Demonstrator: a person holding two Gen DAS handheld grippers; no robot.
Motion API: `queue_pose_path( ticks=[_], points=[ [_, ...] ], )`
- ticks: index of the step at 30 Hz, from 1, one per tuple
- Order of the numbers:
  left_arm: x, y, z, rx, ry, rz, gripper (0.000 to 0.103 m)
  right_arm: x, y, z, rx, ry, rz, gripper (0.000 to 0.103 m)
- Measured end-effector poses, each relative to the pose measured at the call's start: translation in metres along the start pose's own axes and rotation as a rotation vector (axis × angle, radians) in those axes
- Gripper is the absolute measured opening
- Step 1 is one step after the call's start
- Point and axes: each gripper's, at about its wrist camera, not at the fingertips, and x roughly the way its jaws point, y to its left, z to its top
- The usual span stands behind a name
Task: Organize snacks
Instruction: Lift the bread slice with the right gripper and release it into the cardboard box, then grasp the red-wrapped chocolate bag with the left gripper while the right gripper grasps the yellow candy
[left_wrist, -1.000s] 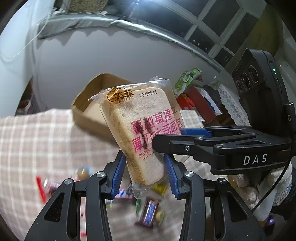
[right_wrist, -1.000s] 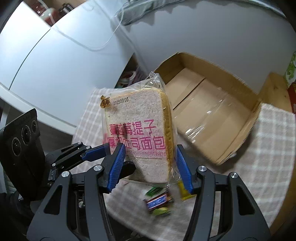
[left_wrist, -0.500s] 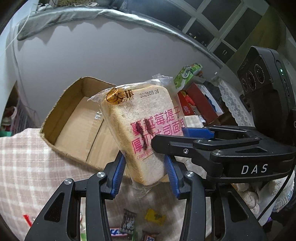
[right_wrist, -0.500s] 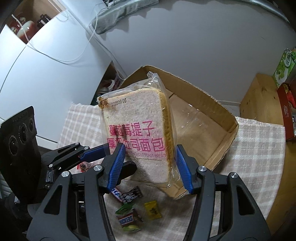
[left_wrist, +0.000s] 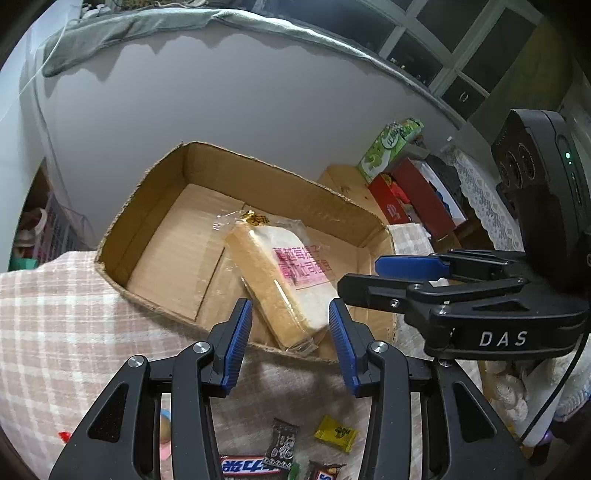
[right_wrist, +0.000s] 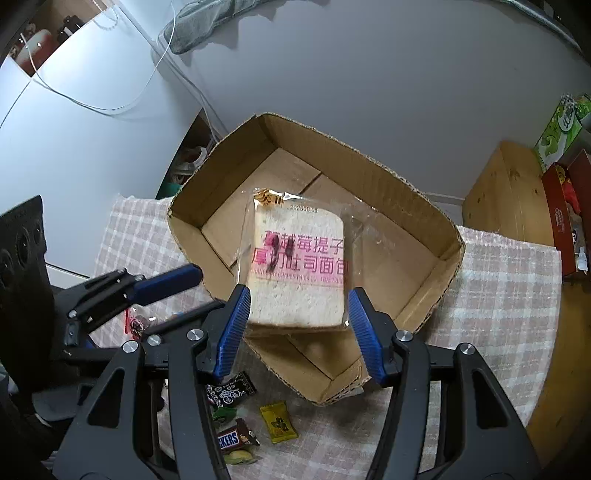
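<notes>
A packaged toast bread slice (left_wrist: 284, 280) with pink lettering lies in the open cardboard box (left_wrist: 147, 206), leaning on the near wall; it also shows in the right wrist view (right_wrist: 299, 266) inside the box (right_wrist: 424, 236). My left gripper (left_wrist: 290, 328) is open just behind the bread, fingers apart and not touching it. My right gripper (right_wrist: 297, 321) is open too, its blue pads either side of the bread's near edge with gaps. Each gripper shows in the other's view.
Small wrapped candies and Snickers bars (right_wrist: 236, 439) lie on the checked tablecloth (left_wrist: 55, 332) in front of the box. A yellow packet (right_wrist: 279, 421) lies beside them. Red and green snack boxes (left_wrist: 402, 184) stand at the right on a wooden stand (right_wrist: 506, 192).
Both grippers carried the bread over the box, then opened and let it go. The bread dropped into the box and now rests there.
</notes>
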Motion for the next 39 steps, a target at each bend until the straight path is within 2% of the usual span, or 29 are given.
queue_pose_path(
  ticks=[11,15,22,24,26,27,33,39],
  points=[
    [-0.042,0.015,-0.016,-0.033,-0.048,0.033,0.041,-0.027,0.002,-0.016,0.025,-0.056,-0.016,0.059],
    [-0.063,0.023,-0.029,-0.044,-0.065,0.057,0.041,-0.039,0.007,-0.029,0.017,-0.078,-0.037,0.066],
    [-0.097,0.043,-0.061,-0.11,-0.097,0.093,0.041,-0.055,0.023,-0.064,-0.016,-0.131,-0.024,0.068],
    [-0.105,0.049,-0.076,-0.132,-0.098,0.106,0.041,-0.061,0.03,-0.077,-0.04,-0.153,-0.023,0.07],
    [-0.113,0.058,-0.091,-0.162,-0.092,0.118,0.041,-0.065,0.035,-0.089,-0.055,-0.174,-0.027,0.08],
    [-0.117,0.063,-0.1,-0.179,-0.088,0.127,0.041,-0.067,0.037,-0.096,-0.057,-0.182,-0.027,0.082],
    [-0.131,0.088,-0.15,-0.29,-0.056,0.158,0.041,-0.065,0.044,-0.128,-0.034,-0.147,-0.037,0.082],
    [-0.127,0.095,-0.183,-0.333,-0.017,0.176,0.041,-0.048,0.048,-0.162,-0.05,-0.077,-0.111,0.082]
  ],
)
